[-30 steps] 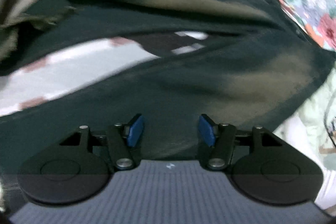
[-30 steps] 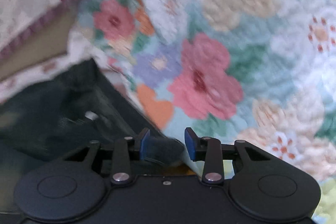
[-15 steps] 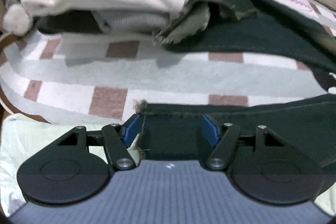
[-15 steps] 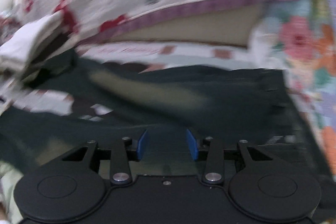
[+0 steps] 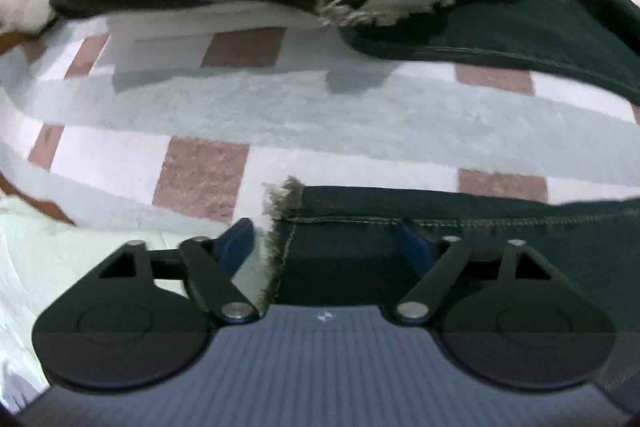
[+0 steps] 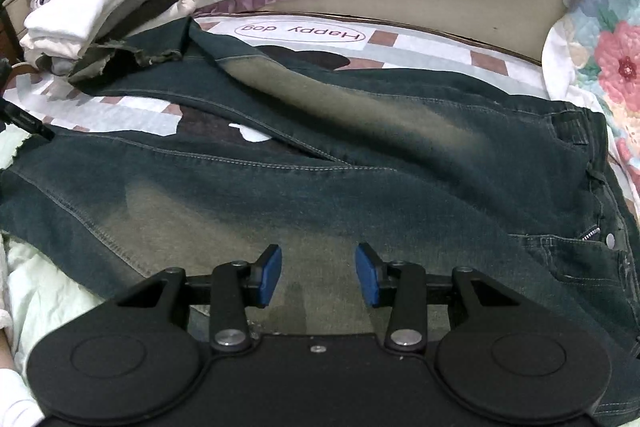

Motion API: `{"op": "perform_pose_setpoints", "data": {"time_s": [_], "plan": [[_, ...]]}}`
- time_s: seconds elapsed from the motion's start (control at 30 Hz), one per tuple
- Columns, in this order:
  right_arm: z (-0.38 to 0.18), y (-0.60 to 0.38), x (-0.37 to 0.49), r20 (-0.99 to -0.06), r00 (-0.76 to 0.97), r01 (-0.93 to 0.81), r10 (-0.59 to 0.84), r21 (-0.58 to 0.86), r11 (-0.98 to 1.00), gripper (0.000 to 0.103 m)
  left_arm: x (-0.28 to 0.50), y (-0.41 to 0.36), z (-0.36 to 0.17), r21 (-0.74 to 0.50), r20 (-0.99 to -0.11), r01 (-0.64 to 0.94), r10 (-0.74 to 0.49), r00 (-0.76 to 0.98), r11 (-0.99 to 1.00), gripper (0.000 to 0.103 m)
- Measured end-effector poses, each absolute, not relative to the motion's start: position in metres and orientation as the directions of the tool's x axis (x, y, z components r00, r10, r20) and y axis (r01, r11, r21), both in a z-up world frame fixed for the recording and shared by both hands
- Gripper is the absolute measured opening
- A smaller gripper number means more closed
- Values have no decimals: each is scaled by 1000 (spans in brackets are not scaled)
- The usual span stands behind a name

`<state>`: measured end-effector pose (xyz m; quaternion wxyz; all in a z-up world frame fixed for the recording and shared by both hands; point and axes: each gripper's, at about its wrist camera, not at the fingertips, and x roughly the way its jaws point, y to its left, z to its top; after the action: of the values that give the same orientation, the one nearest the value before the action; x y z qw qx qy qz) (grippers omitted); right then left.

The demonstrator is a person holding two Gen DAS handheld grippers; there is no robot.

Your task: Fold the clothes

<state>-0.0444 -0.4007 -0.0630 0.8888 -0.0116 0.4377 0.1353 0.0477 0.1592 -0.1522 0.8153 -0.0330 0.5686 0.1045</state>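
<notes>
Dark jeans (image 6: pixel 320 183) spread flat on checked blanket (image 5: pixel 320 115), legs toward folded pile (image 6: pixel 92 15). Left gripper (image 5: pixel 326 247) jaws just opening, apart over frayed hem (image 5: pixel 280 211), no grip. Right gripper (image 6: pixel 318 273) jaws parted above thigh, nothing held.

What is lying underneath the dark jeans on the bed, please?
Under the jeans lies a checked blanket of white, grey and brownish-red squares, showing between the two legs along with a dark printed shape. How far that print extends beneath the denim is hidden.
</notes>
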Motion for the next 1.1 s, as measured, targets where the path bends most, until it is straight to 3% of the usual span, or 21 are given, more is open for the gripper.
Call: {"op": "perform_pose_setpoints", "data": {"time_s": [0.07,0.1,0.13,0.17,0.4,0.57,0.67,0.77,0.83,0.97,1.03,1.07,1.1], "plan": [[-64,-399,-43,-786,573,-247,233,105,963,46,44,165,-152,10,-930,-236,96,355,972,87],[-65,-397,-43,-788,569,-251,236,107,962,46,42,166,-150,-14,-922,-233,77,379,972,78],[-65,-394,-42,-789,566,-255,239,108,961,46,40,168,-147,-38,-914,-230,59,402,973,30],[-66,-392,-42,-790,564,-259,240,107,960,46,38,169,-145,-62,-904,-225,41,425,972,5],[-72,-380,-38,-802,540,-274,254,117,955,46,21,153,-77,-20,-722,-222,140,677,975,8],[-85,-370,-37,-831,492,-293,260,124,948,48,36,148,-109,93,-799,-251,223,559,964,13],[-93,-364,-39,-845,476,-287,244,113,951,48,35,148,-102,175,-763,-286,314,565,942,14],[-88,-369,-39,-836,480,-290,267,136,947,48,25,137,-72,115,-718,-244,250,650,963,17],[-77,-382,-36,-810,493,-277,318,200,940,48,24,119,-55,106,-697,-175,199,689,979,26],[-34,-398,-18,-747,594,-306,298,132,943,47,34,74,-35,67,-670,-36,72,739,997,50],[-12,-406,-9,-711,643,-318,286,92,943,35,51,58,-38,32,-683,-14,32,730,999,53],[-3,-402,-4,-714,643,-352,277,45,935,19,61,53,-41,-2,-694,-31,21,720,1000,53],[8,-393,3,-727,637,-394,258,-20,919,10,70,53,-48,-43,-708,-65,16,706,997,53]]}}
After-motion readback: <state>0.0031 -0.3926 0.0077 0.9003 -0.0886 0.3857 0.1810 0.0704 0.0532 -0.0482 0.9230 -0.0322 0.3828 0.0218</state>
